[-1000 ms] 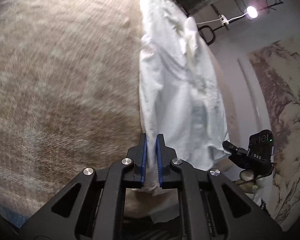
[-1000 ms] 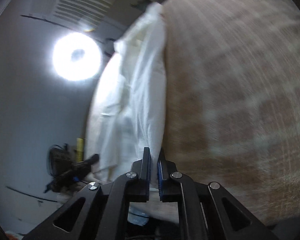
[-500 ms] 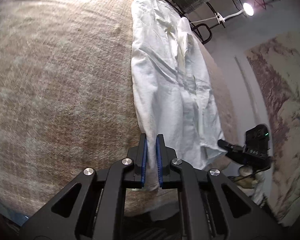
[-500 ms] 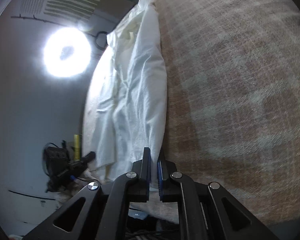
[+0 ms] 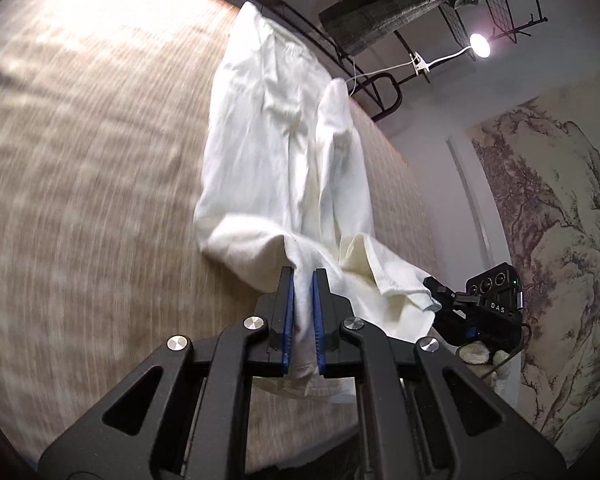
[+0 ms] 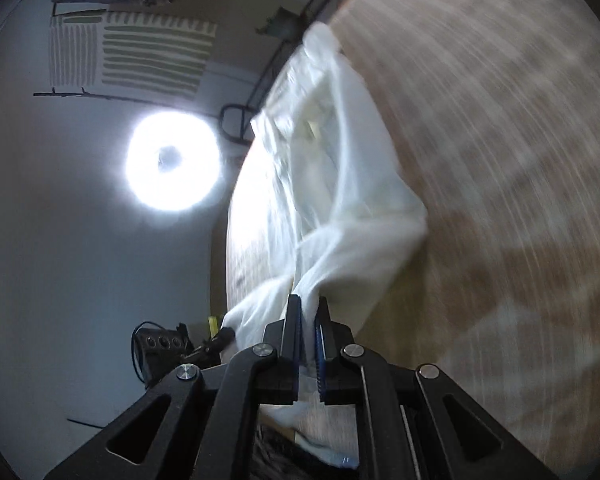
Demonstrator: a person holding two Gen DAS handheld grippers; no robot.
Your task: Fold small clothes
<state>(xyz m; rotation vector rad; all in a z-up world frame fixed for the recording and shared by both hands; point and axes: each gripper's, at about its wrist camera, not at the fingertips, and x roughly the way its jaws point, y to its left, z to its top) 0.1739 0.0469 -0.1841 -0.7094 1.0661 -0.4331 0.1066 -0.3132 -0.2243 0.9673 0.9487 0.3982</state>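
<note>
white garment (image 5: pixel 284 168) pinched at its near edge in both my tongs. left gripper (image 5: pixel 303 280): blue pads pressed onto a bunched corner of cloth, a little tail of fabric hanging below the jaws. right gripper (image 6: pixel 309 308): jaws nearly together, clamped on the other near corner (image 6: pixel 340 208). in the left view the right gripper (image 5: pixel 440 290) shows at the far hem, so the two grips sit at opposite ends of the same edge. near part of the garment lifted and curling over itself; the rest lies stretched away from me on the brown woven cover (image 5: pixel 80 200) of the bed, far end close to its edge. beyond: clip lamp (image 5: pixel 480 44) lit on a dark rack, round ring light (image 6: pixel 172 164) glaring on the wall, landscape mural (image 5: pixel 560 220) at right. the cover is blurred in both views.
</note>
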